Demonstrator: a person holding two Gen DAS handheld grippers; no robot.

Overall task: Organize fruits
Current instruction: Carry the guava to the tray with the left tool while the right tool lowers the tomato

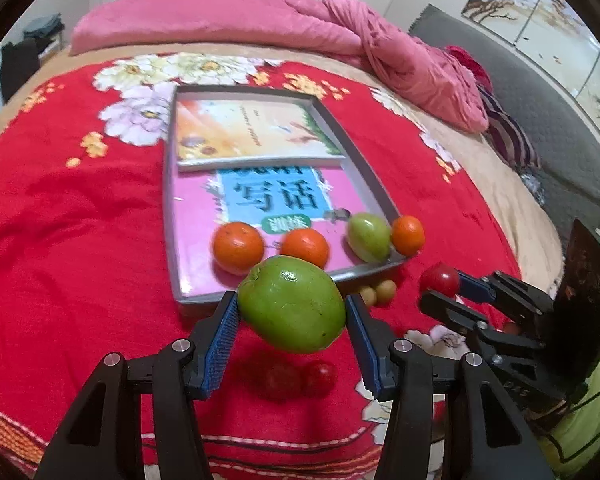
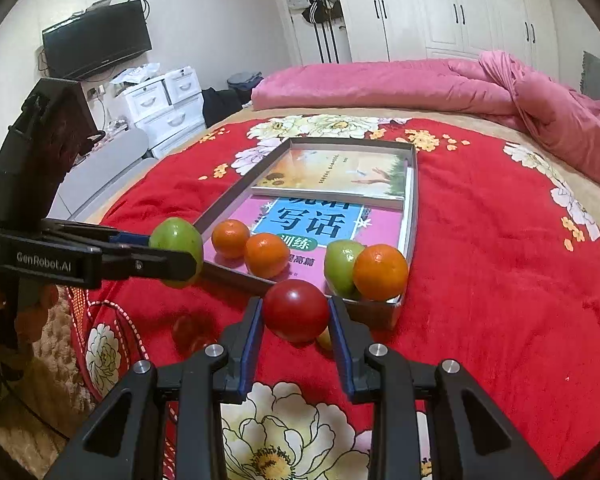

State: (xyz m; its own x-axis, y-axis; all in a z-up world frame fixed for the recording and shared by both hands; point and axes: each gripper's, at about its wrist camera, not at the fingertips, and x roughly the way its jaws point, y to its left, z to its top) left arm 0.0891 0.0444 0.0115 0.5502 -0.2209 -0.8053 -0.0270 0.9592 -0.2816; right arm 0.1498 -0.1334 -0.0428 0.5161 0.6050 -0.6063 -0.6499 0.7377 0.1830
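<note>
Left tongs [image 1: 291, 312] clench a green fruit [image 1: 291, 304]; right tongs [image 2: 296, 320] clench a red tomato [image 2: 296, 310] near the tray [image 2: 374, 312].

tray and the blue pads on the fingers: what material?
Tray: looks like thin grey metal, possibly coated card; straight folded walls with a dull sheen.
Blue pads on the fingers: likely rubber or soft plastic; matte, finely ribbed grip texture, set into glossy black hard-plastic frames.

Beyond the jaws of both grippers a tray [image 2: 411, 208] lies on the bed [image 2: 500, 280], books [image 2: 320, 216] inside it, fruits [image 2: 266, 254] along its near end.
</note>
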